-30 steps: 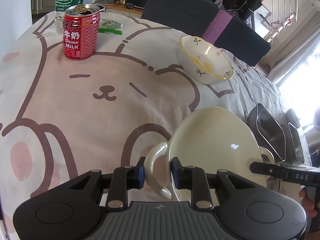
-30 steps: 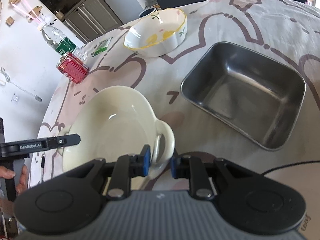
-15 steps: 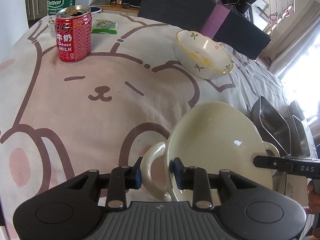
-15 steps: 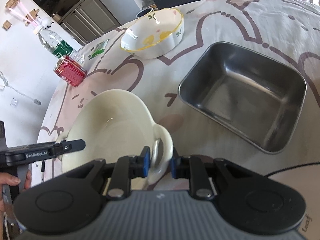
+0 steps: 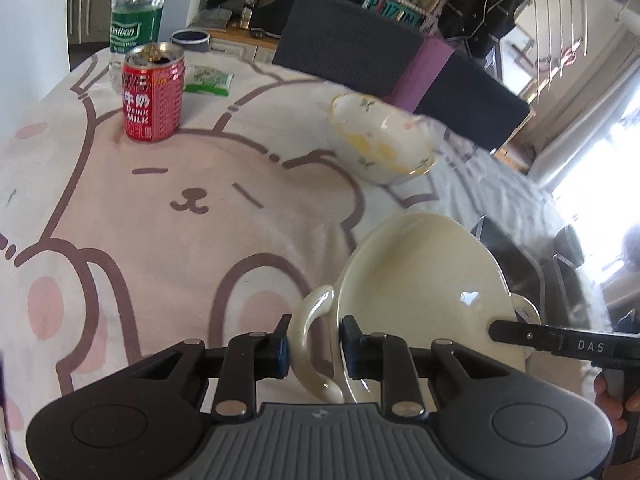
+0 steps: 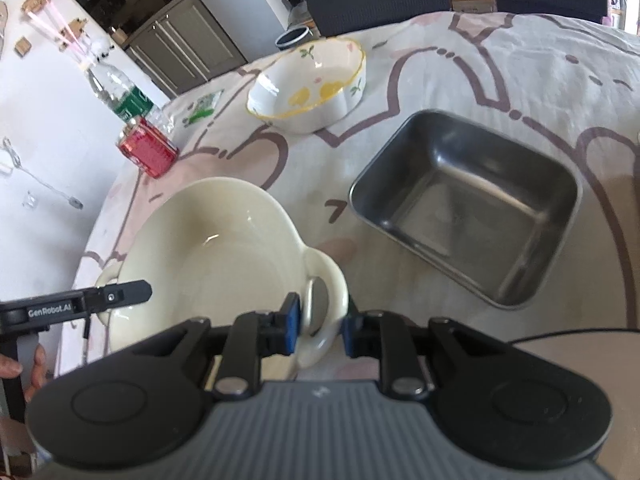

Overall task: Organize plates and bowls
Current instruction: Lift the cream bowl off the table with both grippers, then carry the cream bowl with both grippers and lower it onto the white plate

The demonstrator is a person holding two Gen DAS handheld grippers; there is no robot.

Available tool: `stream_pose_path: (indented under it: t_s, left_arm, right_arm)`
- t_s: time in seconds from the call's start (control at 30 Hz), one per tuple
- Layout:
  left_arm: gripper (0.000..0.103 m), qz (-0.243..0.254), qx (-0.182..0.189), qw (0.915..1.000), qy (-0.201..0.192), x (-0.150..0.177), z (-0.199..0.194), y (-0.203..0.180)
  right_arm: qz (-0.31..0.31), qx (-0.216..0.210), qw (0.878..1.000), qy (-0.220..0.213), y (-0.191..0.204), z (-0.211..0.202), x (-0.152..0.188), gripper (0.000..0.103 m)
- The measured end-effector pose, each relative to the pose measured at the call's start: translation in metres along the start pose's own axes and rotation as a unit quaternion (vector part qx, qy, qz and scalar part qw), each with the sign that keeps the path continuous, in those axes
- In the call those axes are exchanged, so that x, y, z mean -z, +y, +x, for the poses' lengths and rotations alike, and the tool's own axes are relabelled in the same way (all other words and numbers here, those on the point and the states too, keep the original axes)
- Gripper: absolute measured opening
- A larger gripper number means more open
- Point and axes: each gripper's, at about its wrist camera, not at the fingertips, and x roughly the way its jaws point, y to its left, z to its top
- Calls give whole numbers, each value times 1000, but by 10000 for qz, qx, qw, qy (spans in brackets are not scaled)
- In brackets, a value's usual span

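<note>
1. At the far left of our worktop [image 5: 100, 216] stand a bottle [image 5: 136, 20] and a red can [image 5: 152, 94]. Neither belongs to the task, so we keep the carry away from them.
2. Our left hand-held gripper [image 5: 314, 354] is narrow, its jaws set either side of the cream bowl's left loop handle [image 5: 310, 340]. They have just been closing, with the handle between them. We judge the pads are on the loop, though the view does not show how firmly.
3. The cream bowl [image 6: 208, 264] hangs between the two tools near our edge of the worktop, tilted a little and seemingly lifted off the cloth.
4. Our right hand-held gripper [image 6: 318, 330] is also narrow, clamped on the bowl's right handle [image 6: 326, 300].
5. To carry well, we match the two sides: raise both at the same pace and keep the rim level, since a heavy glazed bowl may pivot on thin loops.
6. Farther right lies the steel tray [image 6: 468, 208], and behind the cream bowl, well apart, sits the flowered bowl [image 6: 312, 88]. We judge one of these is the stacking place.
7. We lower gently and open both sides only once the bowl is seated.
</note>
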Motion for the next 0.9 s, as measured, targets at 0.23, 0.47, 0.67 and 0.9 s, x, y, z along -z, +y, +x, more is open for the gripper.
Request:
stream_pose_path:
  t_s: [0.23,0.47,0.67,0.9]
  left_arm:
    - [24,-47,220,9995,-229,9,-20,-39]
    - [23,141,576,9976,-350,19,-29,-83]
    - [23,293,843,9956,-300,31,-25,-119]
    - [23,518,1032,9933,-68,42,-8,-152]
  right_arm:
    - [159,-89,9994,-290,-20,-43,6,24]
    - [512,-27,9975,-489,-53,-89,20,24]
    - [754,91,9949,-660,-82,-124,36,24]
    - [1000,332,9916,-751,-110,-152,56,24]
